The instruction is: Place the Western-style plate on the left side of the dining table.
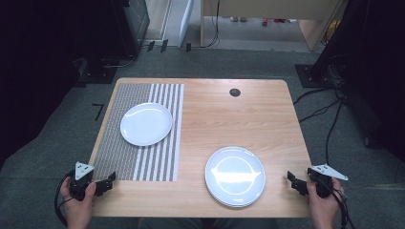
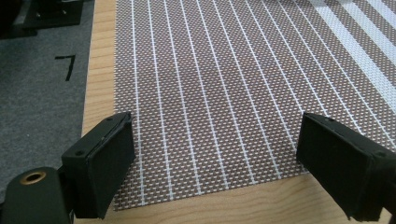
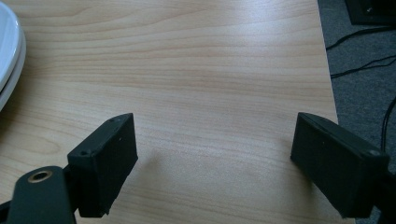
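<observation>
A single white plate (image 1: 146, 123) lies on a brown and white striped placemat (image 1: 119, 157) on the left half of the wooden table (image 1: 248, 114). A stack of white plates (image 1: 235, 175) sits near the front right, its rim also at the left edge of the right gripper view (image 3: 8, 56). My left gripper (image 1: 111, 180) is open at the placemat's front left corner, its jaws spread wide over the woven mat (image 2: 210, 107) with nothing between them. My right gripper (image 1: 291, 180) is open at the table's front right edge, over bare wood, to the right of the plate stack.
A small black round grommet (image 1: 234, 92) sits in the table top at the back. Grey carpet (image 1: 57, 138) surrounds the table, with black cables (image 1: 320, 109) on the floor to the right and dark equipment at the back left.
</observation>
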A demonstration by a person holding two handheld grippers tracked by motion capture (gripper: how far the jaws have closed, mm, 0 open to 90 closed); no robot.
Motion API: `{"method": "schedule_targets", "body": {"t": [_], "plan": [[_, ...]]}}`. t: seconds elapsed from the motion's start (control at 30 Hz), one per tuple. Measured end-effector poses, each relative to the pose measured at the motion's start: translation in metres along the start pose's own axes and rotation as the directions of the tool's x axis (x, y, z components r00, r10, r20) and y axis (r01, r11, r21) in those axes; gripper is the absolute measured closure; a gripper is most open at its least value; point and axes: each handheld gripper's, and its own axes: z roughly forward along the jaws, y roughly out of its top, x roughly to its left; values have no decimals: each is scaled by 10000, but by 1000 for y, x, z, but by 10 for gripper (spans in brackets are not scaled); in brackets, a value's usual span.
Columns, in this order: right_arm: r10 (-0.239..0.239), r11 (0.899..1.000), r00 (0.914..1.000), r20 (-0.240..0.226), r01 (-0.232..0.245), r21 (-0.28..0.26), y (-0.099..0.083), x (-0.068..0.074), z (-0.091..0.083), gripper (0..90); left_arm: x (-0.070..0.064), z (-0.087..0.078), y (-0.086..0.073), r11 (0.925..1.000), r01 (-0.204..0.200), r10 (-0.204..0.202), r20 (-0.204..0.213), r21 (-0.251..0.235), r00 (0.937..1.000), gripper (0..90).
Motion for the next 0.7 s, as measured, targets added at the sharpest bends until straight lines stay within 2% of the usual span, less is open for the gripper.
{"method": "schedule_targets", "body": {"t": [0.43,0.7], "plan": [[-668,9974,9960,586,652,290,0,9,2,138,0,0,0,10000,-9,9,-5,0,10000,115],[-697,9972,9959,578,680,308,0,9,3,133,0,0,0,10000,-9,9,-3,-1,10000,116]]}}
